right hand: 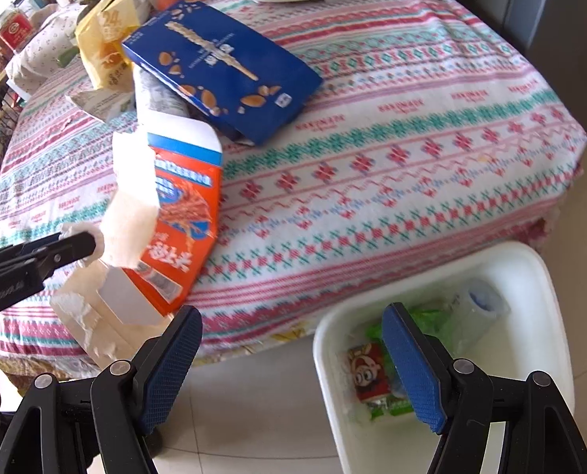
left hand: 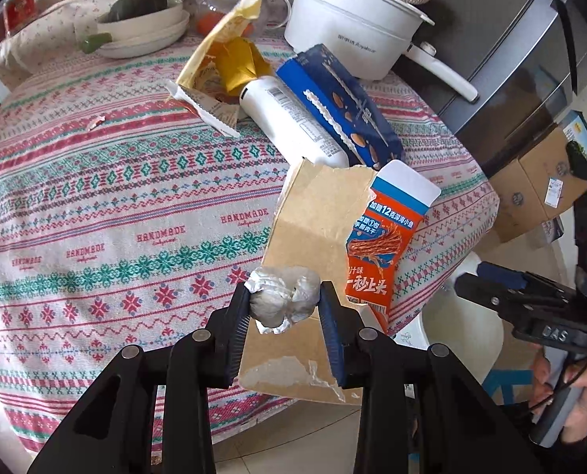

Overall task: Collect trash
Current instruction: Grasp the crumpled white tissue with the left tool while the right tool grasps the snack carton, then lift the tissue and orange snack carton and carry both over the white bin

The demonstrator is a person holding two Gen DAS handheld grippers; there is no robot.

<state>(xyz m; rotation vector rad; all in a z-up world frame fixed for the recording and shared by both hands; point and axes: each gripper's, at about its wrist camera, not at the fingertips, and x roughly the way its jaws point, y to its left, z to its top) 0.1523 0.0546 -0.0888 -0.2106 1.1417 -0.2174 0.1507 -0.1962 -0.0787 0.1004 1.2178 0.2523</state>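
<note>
The left gripper (left hand: pixel 285 303) was clamped on a crumpled silvery-white wad of foil-like wrapping (left hand: pixel 283 296), pinched between its two black ribbed fingers (left hand: pixel 238 318) above the near edge of the table. Just beyond the wad, a torn brown cardboard sheet (left hand: pixel 313 233) overhung the edge of the patterned pink, red and green tablecloth (left hand: pixel 115 197), with an orange-and-blue snack box (left hand: pixel 380 252) lying against its right side. The right gripper (right hand: pixel 293 359) stood wide open with nothing between its blue-padded fingers (right hand: pixel 412 367), hovering over the tiled floor beside the table. Under its right finger sat a white rectangular plastic bin (right hand: pixel 530 276), holding green wrappers (right hand: pixel 427 316), a small red packet with a cartoon face (right hand: pixel 366 375) and a clear plastic cup (right hand: pixel 479 304). Farther back on the cloth lay a flat dark-blue box printed with almonds (right hand: pixel 222 67), partly resting on a white plastic bottle (left hand: pixel 281 118). Beside these stood an opened yellow paper bag (left hand: pixel 230 55). At the far edge sat a white electric cooking pot (left hand: pixel 348 27).
</note>
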